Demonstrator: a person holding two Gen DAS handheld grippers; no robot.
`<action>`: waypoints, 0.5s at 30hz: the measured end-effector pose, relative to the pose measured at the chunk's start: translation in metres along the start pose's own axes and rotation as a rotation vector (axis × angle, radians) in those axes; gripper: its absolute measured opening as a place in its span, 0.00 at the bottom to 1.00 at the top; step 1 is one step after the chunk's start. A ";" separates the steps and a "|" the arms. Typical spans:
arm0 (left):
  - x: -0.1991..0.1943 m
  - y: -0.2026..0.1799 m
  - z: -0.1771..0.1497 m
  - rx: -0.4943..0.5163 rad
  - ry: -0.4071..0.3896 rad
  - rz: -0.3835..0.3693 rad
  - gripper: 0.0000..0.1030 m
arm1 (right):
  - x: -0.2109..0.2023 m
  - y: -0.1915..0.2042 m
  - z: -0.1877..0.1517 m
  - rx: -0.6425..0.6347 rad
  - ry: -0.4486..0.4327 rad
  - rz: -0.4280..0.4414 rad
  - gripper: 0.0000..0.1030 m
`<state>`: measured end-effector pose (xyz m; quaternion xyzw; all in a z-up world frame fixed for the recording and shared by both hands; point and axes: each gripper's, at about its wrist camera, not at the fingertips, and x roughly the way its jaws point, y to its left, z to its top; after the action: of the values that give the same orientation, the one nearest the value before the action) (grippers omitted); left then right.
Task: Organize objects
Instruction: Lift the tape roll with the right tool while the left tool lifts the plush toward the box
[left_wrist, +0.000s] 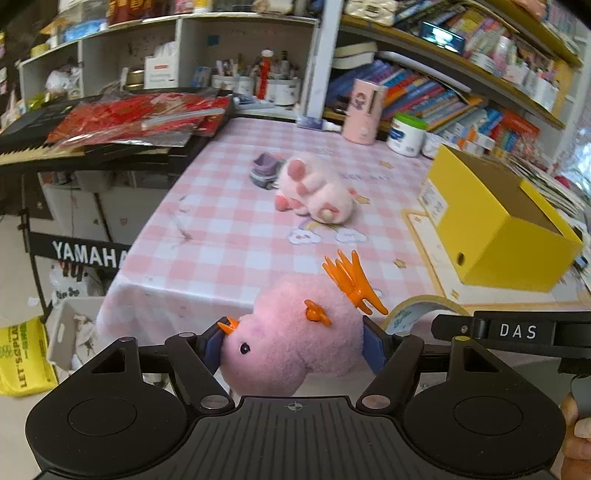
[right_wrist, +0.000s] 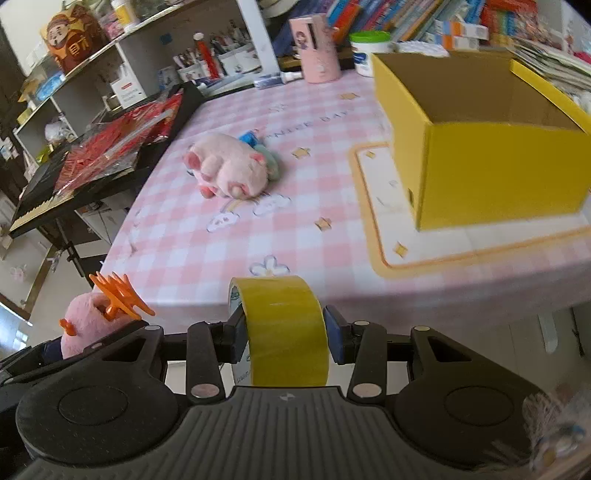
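Left gripper (left_wrist: 295, 341) is clamped on the pink chick plush (left_wrist: 295, 332), right gripper (right_wrist: 286, 332) pinches the yellow tape roll (right_wrist: 286, 325), so I'd clear the far-right yellow box (right_wrist: 480, 155) rim before letting go.

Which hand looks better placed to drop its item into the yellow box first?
Probably the right. Its tool grips the tape roll with the yellow box nearer, just ahead. The left tool, holding the pink plush bird, sits farther out.
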<state>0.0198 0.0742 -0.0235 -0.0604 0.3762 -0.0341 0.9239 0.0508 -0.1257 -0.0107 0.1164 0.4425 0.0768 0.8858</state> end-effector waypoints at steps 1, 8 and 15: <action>-0.001 -0.003 -0.002 0.011 0.000 -0.007 0.70 | -0.003 -0.003 -0.004 0.010 -0.001 -0.005 0.39; -0.010 -0.026 -0.016 0.097 0.006 -0.067 0.70 | -0.020 -0.024 -0.028 0.091 0.004 -0.041 0.39; -0.014 -0.045 -0.023 0.153 0.012 -0.116 0.70 | -0.037 -0.044 -0.047 0.155 -0.013 -0.079 0.39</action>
<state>-0.0070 0.0290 -0.0237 -0.0112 0.3740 -0.1167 0.9200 -0.0071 -0.1700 -0.0215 0.1676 0.4457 0.0066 0.8793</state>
